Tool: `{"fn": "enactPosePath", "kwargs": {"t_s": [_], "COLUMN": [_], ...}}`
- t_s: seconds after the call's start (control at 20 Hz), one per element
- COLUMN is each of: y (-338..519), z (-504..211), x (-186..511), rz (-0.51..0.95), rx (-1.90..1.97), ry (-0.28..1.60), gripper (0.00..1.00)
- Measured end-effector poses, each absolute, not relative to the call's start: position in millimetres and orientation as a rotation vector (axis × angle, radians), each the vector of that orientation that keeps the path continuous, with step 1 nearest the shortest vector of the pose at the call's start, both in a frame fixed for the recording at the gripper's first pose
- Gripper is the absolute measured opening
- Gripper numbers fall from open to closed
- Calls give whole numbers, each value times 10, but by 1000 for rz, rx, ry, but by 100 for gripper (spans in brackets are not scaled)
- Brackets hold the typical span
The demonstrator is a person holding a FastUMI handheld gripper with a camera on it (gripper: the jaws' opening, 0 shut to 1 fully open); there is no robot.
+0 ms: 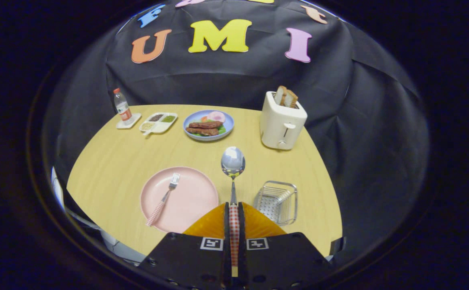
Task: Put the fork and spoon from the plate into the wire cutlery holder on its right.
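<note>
Claw (233,209) clamped on the spoon (233,162) by its checked handle, stiff, light, bowl-heavy, left of the wire cutlery holder (278,201).

One gripper (234,209), its two fingers pressed together on the checked handle of one spoon (233,163). One fork (164,198), also with a checked handle, lies on one pink plate (194,201). One wire cutlery holder (277,201) sits to the right of that plate. There are two plates in all: the pink one and one blue plate (190,121) carrying food. One cream toaster (281,123) holds two slices of toast (285,96). One divided white dish (158,122) has three compartments. One plastic bottle (122,106) stands on one small white tray (129,121). All rest on one wooden table (113,161).
</note>
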State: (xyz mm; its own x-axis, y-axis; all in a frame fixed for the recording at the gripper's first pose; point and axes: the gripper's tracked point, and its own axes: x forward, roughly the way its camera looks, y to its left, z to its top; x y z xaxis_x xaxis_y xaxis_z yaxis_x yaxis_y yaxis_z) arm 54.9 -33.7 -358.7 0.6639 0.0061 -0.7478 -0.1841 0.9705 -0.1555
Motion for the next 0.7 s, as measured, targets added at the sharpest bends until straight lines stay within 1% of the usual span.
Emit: {"fn": "enactPosePath", "kwargs": {"t_s": [0.15, 0.35, 0.45, 0.7], "y": [-568, -867, -1019, -1197], "z": [-3535, -3546, -3584, -3653], "x": [559, 541, 533, 425], "rz": [115, 129, 133, 207], "rx": [-232, -242, -252, -284], "ry": [877, 981, 1056, 1263], "gripper": [6, 6, 6, 6]}}
